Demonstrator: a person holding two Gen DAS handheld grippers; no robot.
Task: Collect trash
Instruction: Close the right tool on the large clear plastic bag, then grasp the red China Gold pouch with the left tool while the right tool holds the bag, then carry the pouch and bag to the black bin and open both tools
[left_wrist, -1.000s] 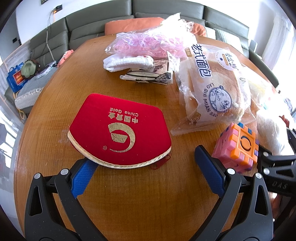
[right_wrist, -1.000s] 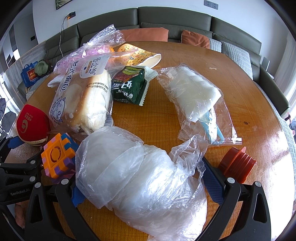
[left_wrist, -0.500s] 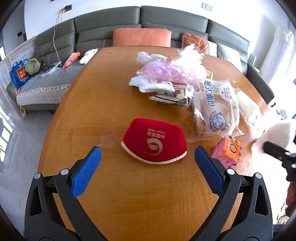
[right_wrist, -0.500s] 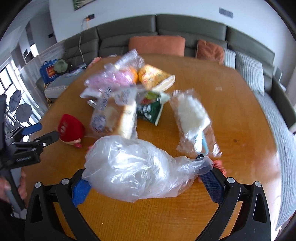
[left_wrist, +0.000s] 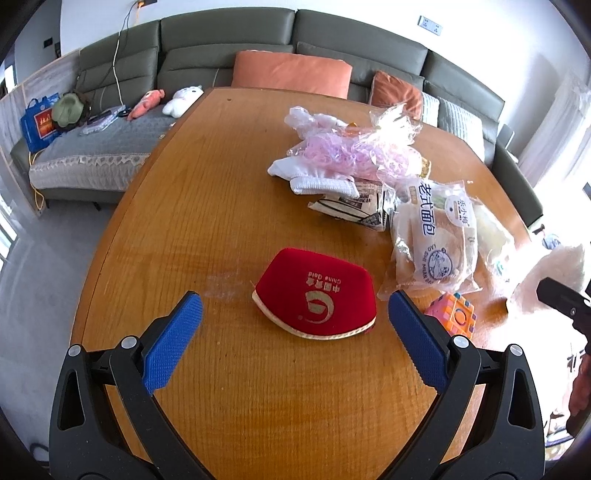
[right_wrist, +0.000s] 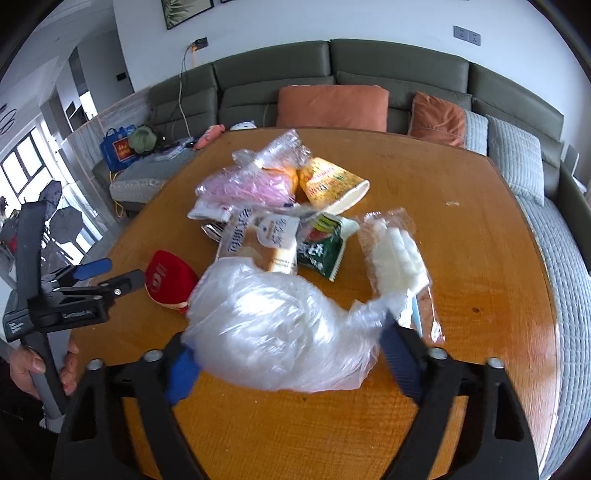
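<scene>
The clear plastic bag has come up off the surface since a second ago, pinched between the right gripper fingers, which have just been closing on it; the left gripper fingers stand spread and empty, the red pouch beyond them; the wrapper pile ahead is still uncollected.

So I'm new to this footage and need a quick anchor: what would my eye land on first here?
Probably the big crumpled clear plastic bag filling the right gripper, whose jaws have just been closing on it above the wooden table. Next, the red pouch lying flat between the open left gripper fingers' line of sight, then the heap of wrappers mid-table.
</scene>
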